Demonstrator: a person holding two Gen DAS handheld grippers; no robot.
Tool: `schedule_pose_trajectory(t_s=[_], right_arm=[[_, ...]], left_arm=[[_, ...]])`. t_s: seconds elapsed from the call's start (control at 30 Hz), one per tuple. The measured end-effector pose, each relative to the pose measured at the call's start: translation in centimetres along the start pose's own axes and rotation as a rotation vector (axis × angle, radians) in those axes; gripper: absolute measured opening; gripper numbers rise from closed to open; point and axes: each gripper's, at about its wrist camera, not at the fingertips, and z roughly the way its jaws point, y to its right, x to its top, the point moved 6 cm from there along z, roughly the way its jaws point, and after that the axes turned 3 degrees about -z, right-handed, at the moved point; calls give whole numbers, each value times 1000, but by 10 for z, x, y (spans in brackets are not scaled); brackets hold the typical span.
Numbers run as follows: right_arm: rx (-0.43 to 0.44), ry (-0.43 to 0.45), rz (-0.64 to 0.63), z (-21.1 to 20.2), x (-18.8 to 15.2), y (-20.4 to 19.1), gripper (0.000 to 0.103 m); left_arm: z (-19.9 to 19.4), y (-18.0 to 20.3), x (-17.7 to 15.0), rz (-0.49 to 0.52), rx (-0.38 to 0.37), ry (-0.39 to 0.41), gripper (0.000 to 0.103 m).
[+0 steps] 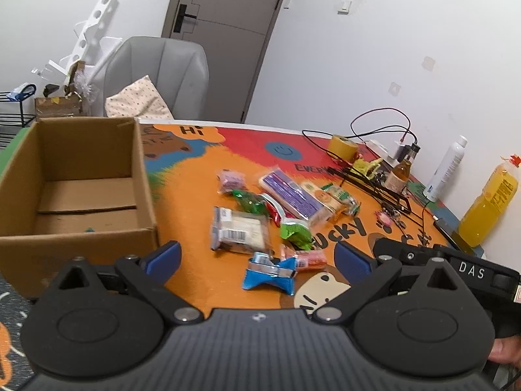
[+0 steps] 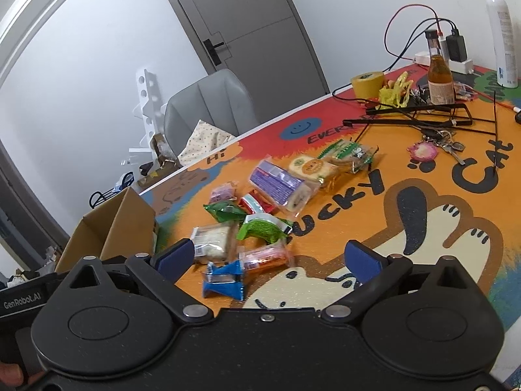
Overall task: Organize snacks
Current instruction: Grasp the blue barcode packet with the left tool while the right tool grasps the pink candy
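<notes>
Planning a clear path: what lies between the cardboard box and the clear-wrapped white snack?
Only bare orange mat separates cardboard box from clear-wrapped white snack, seen in the left wrist view.

Left gripper (image 1: pixel 257 255): black ribbed body, blue finger pads (image 1: pixel 167 254), silver pivot screws showing at 5 and 7 o'clock. Right gripper (image 2: pixel 270 257): matching build, smooth body; white "GenRobot.AI" lettering and bare skin showing at 8 o'clock.

Open lane to the snacks, clutter at the far right

Bare orange mat (image 2: pixel 325 228) lies lower centre; the cardboard box (image 1: pixel 78 195) walls off the left, while black cables (image 2: pixel 420 117), tape roll (image 2: pixel 368 83) and glass bottle (image 2: pixel 439 75) crowd the upper right.
</notes>
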Motion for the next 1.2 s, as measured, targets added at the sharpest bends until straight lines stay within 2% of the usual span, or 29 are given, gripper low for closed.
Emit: schedule_pose_trajectory(t_s=[0.37,0.77,0.87,0.93,1.03,1.2], right_arm=[[36,-50,32,24,-7,18,80],[55,-92,41,49,-10,24,72],[62,-102,36,54,-10,22,71],[64,-105,25,57,-10,19,71],[61,-113,15,64,-10,15,71],[45,-128,-11,75,-12,8,71]], left_arm=[[46,13,-17,2,-1,-72,86],[93,13,-35,0,12,-143,68],[100,11,-36,-10,10,-153,61],[102,9,-37,-23,3,-155,50],[102,6,-37,-39,-15,-155,38],[95,3,-36,-40,-19,-136,31]])
